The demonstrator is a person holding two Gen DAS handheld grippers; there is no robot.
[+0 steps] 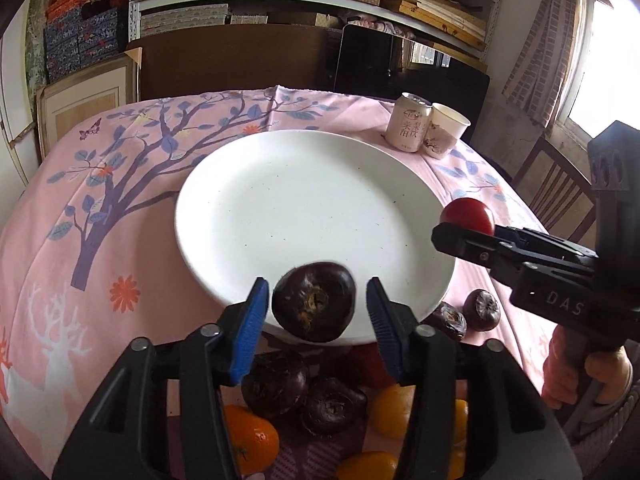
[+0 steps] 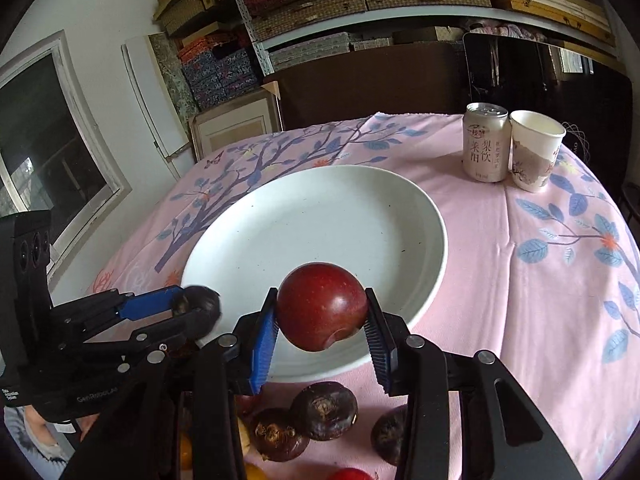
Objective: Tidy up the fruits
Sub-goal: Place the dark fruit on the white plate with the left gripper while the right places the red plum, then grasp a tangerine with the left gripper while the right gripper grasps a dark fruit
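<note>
Logged from my station: drink can touching paper cup on pink floral tablecloth; shelves of stacked boxes behind the can.

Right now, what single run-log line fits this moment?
left tongs: open around dark brown water chestnut | right tongs: shut on round red apple | white round plate: empty

You can read 梨饮 and 莱阳 on the drink can; "DAS" is on the right gripper.
</note>
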